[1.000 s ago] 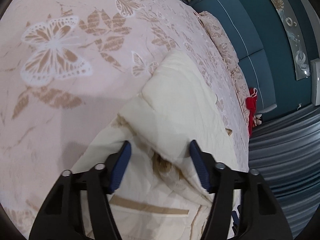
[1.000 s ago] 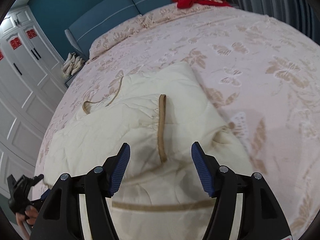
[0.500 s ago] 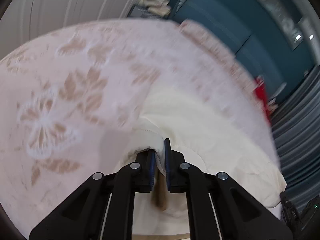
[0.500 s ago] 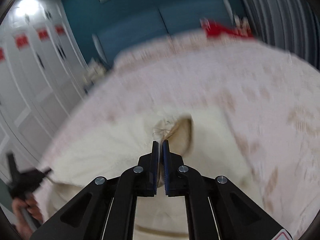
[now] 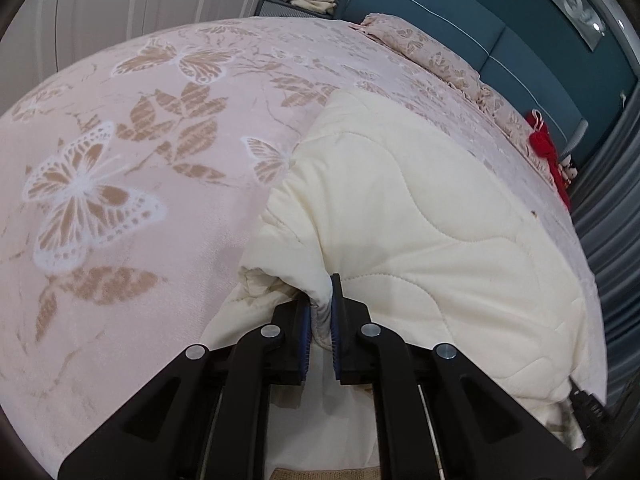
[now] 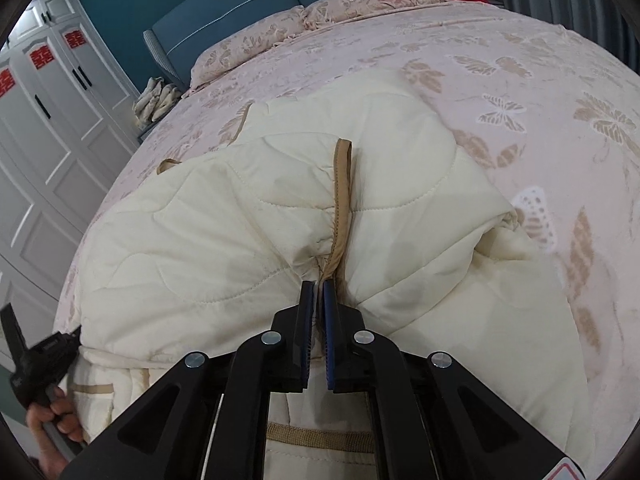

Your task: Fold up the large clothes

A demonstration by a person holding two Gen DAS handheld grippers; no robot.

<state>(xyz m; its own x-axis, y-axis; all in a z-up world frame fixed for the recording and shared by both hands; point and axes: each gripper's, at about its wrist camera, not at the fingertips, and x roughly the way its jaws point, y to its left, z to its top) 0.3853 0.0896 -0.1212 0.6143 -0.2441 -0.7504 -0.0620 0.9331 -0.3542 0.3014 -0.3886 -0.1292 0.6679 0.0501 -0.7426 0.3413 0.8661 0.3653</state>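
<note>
Cream quilted padded coat with tan trim [image 6: 280, 220] lying half-folded on the pink butterfly-print bedspread [image 5: 120, 160], near its front edge, pinched at both sides. Left gripper [image 5: 320, 312] clamped tight on a puffy cream fold at 6 o'clock of its view; right gripper [image 6: 316, 304] likewise closed on the gathered tan binding strip [image 6: 342, 200] at 6 o'clock. Fold step apparently just begun, grips set; next, probably lifting both pinched edges together and carrying them toward 12 o'clock, level, without slipping.

Even, soft indoor light, sharp focus, faint shadows, strong fisheye bending and dark vignetted corners
</note>
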